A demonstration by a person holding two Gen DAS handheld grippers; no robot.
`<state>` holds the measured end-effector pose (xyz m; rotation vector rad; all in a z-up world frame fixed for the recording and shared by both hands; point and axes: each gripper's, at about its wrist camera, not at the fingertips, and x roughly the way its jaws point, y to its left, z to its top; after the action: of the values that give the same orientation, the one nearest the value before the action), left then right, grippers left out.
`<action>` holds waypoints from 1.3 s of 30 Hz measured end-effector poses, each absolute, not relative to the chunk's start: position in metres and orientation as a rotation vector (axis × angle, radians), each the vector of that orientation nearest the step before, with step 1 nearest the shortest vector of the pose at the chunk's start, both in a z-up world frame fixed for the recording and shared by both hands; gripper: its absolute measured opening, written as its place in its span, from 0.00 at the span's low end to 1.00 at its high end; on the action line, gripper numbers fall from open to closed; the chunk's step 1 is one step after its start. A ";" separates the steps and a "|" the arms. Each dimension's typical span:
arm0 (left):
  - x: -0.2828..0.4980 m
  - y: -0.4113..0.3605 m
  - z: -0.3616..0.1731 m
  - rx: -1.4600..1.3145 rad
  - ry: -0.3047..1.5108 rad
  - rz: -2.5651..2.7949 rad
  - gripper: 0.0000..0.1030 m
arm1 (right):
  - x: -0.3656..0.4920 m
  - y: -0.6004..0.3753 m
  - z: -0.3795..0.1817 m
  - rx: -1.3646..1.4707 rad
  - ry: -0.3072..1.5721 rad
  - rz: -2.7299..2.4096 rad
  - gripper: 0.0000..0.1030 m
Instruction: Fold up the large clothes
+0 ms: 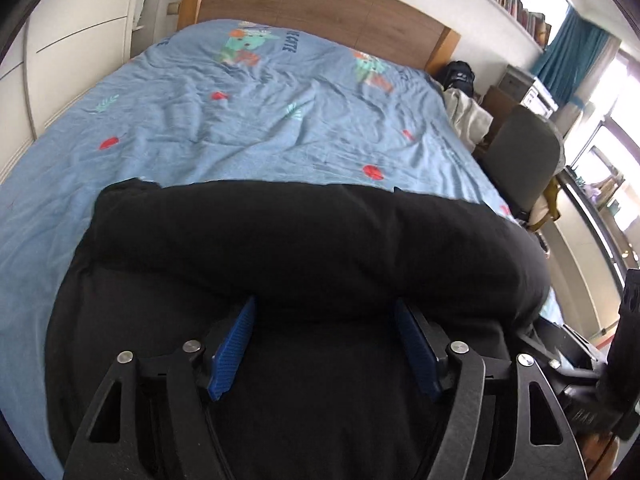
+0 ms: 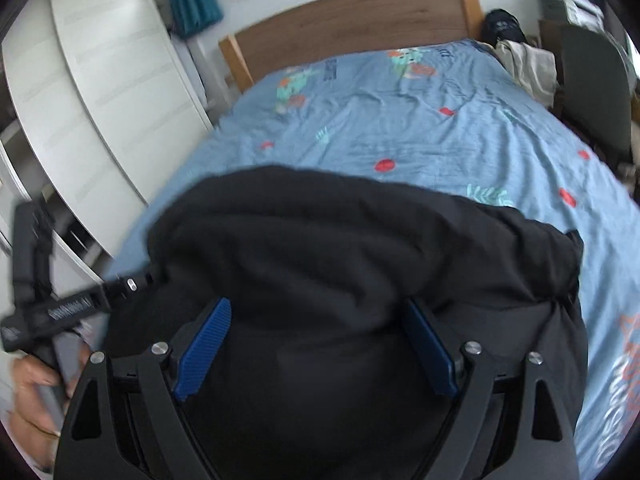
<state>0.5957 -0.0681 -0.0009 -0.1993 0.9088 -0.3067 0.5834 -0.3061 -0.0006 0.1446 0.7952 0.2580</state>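
A large black garment (image 1: 312, 240) lies on the near part of the bed, its far portion doubled over into a thick rounded fold; the right wrist view shows the same garment (image 2: 360, 248). My left gripper (image 1: 325, 310) hovers over the garment's near flat layer, jaws wide apart, blue pads (image 1: 234, 350) bare with only cloth below them. My right gripper (image 2: 316, 310) also stands open above the black cloth, its blue pads (image 2: 204, 346) holding nothing. The left gripper's body (image 2: 60, 308) and the hand holding it show at the left edge of the right wrist view.
The bed carries a light blue printed sheet (image 1: 240, 120) with a wooden headboard (image 1: 320, 4). White wardrobe doors (image 2: 100, 80) stand along the left side. A grey chair (image 1: 524, 156), beige clothes (image 1: 468, 112) and a dark bag (image 1: 460, 74) sit at the right side.
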 end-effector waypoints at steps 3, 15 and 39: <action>0.627 -0.082 -0.013 -0.135 0.926 -0.249 0.71 | 0.619 -0.302 -0.020 0.140 0.833 0.216 0.88; 0.720 -0.102 -0.060 -0.075 1.048 -0.147 0.78 | 0.729 -0.330 -0.070 0.188 0.960 0.142 0.94; 0.687 0.062 -0.091 -0.203 1.225 0.136 0.82 | 0.684 -0.488 -0.103 0.381 1.064 -0.082 0.95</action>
<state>0.6867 0.0618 -0.0911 -0.2028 1.2253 0.1358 0.6839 -0.4878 -0.1030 0.3809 1.0644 -0.0815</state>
